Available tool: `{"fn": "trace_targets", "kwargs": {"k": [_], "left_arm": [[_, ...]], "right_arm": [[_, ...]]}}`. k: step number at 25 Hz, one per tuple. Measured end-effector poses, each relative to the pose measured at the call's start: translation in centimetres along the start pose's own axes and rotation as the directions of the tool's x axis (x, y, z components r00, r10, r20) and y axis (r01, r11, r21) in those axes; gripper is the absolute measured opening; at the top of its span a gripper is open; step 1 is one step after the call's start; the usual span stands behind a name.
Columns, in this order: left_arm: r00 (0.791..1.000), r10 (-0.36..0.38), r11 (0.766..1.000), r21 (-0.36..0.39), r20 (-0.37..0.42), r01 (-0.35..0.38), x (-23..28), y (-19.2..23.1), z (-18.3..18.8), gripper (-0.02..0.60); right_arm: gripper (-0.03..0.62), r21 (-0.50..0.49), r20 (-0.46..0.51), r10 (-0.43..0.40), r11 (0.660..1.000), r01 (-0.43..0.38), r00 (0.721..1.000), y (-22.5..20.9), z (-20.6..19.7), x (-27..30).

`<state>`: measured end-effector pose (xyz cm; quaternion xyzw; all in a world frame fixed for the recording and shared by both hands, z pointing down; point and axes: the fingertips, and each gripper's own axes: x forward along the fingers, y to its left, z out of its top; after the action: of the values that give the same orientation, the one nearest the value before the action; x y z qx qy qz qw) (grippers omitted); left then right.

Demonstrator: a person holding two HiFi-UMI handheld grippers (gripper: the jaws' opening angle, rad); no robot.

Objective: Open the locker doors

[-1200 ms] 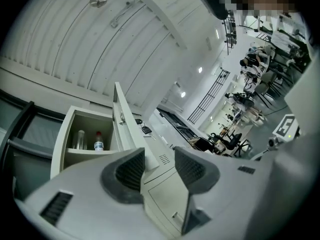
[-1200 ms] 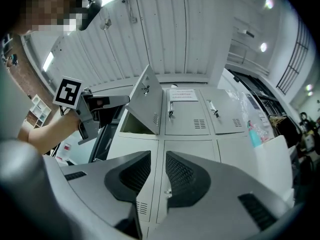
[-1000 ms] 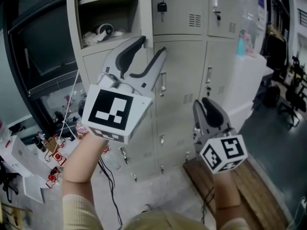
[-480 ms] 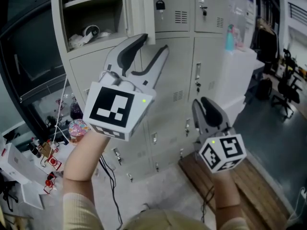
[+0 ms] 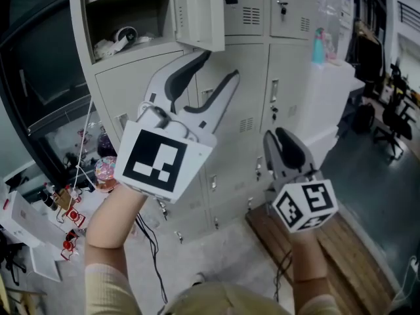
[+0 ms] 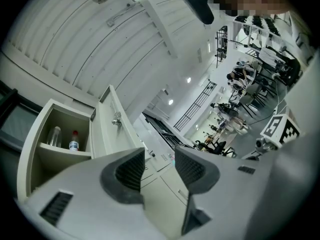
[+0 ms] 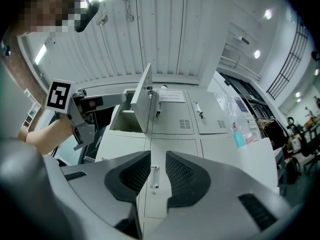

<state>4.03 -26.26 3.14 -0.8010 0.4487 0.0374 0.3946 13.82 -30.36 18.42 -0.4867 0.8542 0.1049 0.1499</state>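
**One locker open, both claws empty**

The grey sheet-metal lockers (image 5: 262, 77) are being faced, with the top-left door (image 5: 200, 12) swung out. Inside that compartment (image 5: 128, 15), a red-capped bottle (image 6: 74, 140) and a clear bottle (image 6: 54, 135) are being shown on the upper shelf, and a tape roll (image 5: 126, 34) below. The other flat, vented doors are being seen shut. The left gripper (image 5: 219, 65) is being held released, its ribbed pads wide apart. The right gripper (image 5: 279, 135) is being held narrowly parted, grasping nothing.

Pale grey lockers (image 5: 292, 71), teal bottle (image 5: 319, 46)
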Motion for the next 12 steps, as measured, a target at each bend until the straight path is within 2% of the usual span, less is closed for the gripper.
{"fn": "trace_targets", "kwargs": {"k": [7, 12], "left_arm": [[0.997, 0.042, 0.999, -0.014, -0.072, -0.043, -2.4, 1.2, -3.0, 0.17], [0.983, 0.099, 0.994, -0.039, -0.151, -0.106, -5.2, 2.6, -6.7, 0.17]], "right_arm": [[0.074, 0.027, -0.015, 0.033, 0.999, -0.032, 0.999, 1.2, -1.3, 1.1], [0.074, 0.06, -0.031, 0.052, 0.997, -0.05, 0.998, 2.1, -2.6, 2.0]]}}
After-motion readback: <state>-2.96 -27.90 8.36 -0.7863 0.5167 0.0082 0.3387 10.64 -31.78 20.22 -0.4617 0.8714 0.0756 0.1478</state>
